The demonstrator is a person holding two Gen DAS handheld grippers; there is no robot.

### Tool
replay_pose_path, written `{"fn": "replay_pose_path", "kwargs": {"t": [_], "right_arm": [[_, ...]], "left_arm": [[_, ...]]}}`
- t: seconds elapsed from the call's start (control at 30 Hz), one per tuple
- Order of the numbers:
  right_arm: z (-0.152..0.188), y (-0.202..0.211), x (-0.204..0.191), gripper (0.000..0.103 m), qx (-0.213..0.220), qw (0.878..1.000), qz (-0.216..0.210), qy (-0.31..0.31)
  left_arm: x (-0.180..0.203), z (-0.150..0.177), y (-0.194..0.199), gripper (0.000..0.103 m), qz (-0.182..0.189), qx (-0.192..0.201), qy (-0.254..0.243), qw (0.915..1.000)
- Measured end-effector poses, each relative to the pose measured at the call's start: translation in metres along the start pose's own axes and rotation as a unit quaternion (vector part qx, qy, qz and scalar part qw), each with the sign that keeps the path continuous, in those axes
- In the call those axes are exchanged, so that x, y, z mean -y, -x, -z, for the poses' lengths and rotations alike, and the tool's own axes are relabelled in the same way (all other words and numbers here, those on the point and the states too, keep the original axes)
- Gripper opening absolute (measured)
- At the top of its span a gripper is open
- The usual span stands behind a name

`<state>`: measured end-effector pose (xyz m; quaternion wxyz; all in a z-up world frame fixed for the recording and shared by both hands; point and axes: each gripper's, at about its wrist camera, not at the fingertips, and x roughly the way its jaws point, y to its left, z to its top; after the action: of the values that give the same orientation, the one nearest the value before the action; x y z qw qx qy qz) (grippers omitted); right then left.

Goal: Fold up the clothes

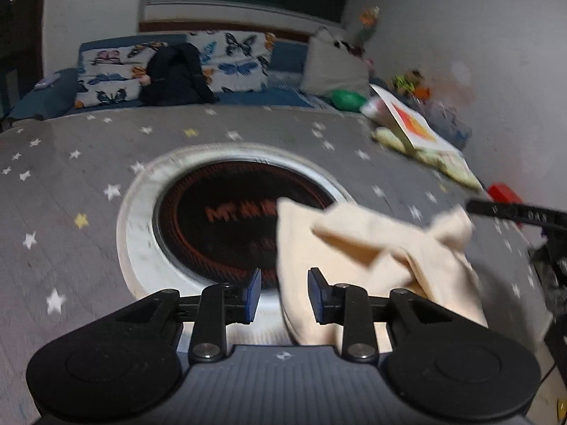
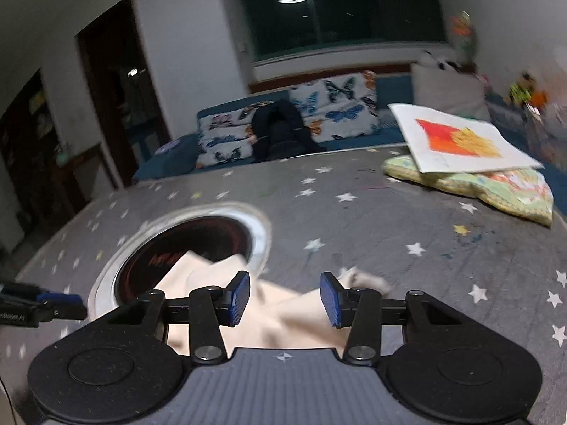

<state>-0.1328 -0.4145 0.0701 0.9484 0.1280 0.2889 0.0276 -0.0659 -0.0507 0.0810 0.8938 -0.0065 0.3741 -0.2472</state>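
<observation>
A crumpled cream garment (image 1: 375, 258) lies on the grey star-patterned table (image 1: 71, 191), partly over the round black burner (image 1: 226, 223). My left gripper (image 1: 283, 295) is open just above the garment's left edge, holding nothing. In the right wrist view the same garment (image 2: 283, 315) lies under my right gripper (image 2: 285, 299), which is open and empty above its middle. The left gripper's fingertip (image 2: 60, 299) shows at the left edge of the right wrist view. The right gripper's finger (image 1: 510, 210) shows at the right edge of the left wrist view.
A white paper with an orange drawing (image 2: 460, 138) rests on a green patterned cloth (image 2: 496, 187) at the table's far right. A sofa with butterfly cushions (image 1: 226, 60) and a dark garment (image 1: 177, 74) stands behind the table. A red object (image 1: 503, 193) sits at the right edge.
</observation>
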Motion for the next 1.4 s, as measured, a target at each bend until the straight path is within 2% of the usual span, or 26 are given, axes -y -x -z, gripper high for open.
{"fn": "replay_pose_path", "kwargs": {"t": [0.17,0.37,0.53,0.6,0.63,0.7,0.73,0.77,0.9,1.03,1.17,1.27,1.3,1.4], "right_arm": [[-0.01,-0.025,0.043,0.047,-0.042,0.994,0.006,-0.098],[-0.006,-0.053,0.069,0.047,-0.1,0.982,-0.009,-0.16],[-0.004,-0.07,0.068,0.047,-0.136,0.977,-0.028,-0.164],[-0.004,-0.076,0.068,0.046,-0.143,0.975,-0.035,-0.164],[-0.004,-0.08,0.068,0.045,-0.148,0.975,-0.036,-0.163],[-0.004,-0.086,0.066,0.041,-0.155,0.974,-0.037,-0.159],[-0.005,-0.088,0.064,0.039,-0.155,0.975,-0.038,-0.156],[-0.006,-0.091,0.063,0.039,-0.154,0.975,-0.04,-0.152],[-0.01,-0.099,0.059,0.037,-0.154,0.975,-0.05,-0.15],[-0.014,-0.107,0.05,0.035,-0.153,0.977,-0.059,-0.135],[-0.023,-0.121,0.041,0.034,-0.144,0.977,-0.081,-0.135],[-0.03,-0.137,0.03,0.039,-0.13,0.977,-0.1,-0.133],[-0.032,-0.142,0.026,0.046,-0.128,0.978,-0.102,-0.132],[-0.036,-0.159,0.015,0.046,-0.136,0.977,-0.106,-0.122]], "left_arm": [[0.0,-0.021,-0.047,0.029,-0.024,-0.027,-0.011,0.9993],[0.012,-0.028,-0.095,0.034,-0.032,-0.051,-0.03,0.9978],[0.013,-0.03,-0.115,0.034,-0.033,-0.059,-0.038,0.997],[0.012,-0.031,-0.122,0.033,-0.032,-0.062,-0.038,0.9969],[0.012,-0.032,-0.124,0.029,-0.031,-0.062,-0.038,0.9968],[0.013,-0.032,-0.127,0.021,-0.028,-0.059,-0.044,0.9969],[0.015,-0.032,-0.128,0.012,-0.025,-0.057,-0.05,0.9968],[0.017,-0.031,-0.129,0.009,-0.023,-0.053,-0.057,0.9967],[0.023,-0.028,-0.128,0.007,-0.022,-0.04,-0.078,0.9959],[0.006,-0.033,-0.11,0.006,-0.029,-0.013,-0.056,0.9979],[-0.019,-0.041,-0.094,0.006,-0.055,0.005,-0.041,0.9977],[-0.036,-0.044,-0.088,0.006,-0.073,0.008,-0.031,0.9968],[-0.041,-0.044,-0.088,0.006,-0.076,0.007,-0.03,0.9966],[-0.052,-0.044,-0.088,0.007,-0.078,0.005,-0.024,0.9967]]}}
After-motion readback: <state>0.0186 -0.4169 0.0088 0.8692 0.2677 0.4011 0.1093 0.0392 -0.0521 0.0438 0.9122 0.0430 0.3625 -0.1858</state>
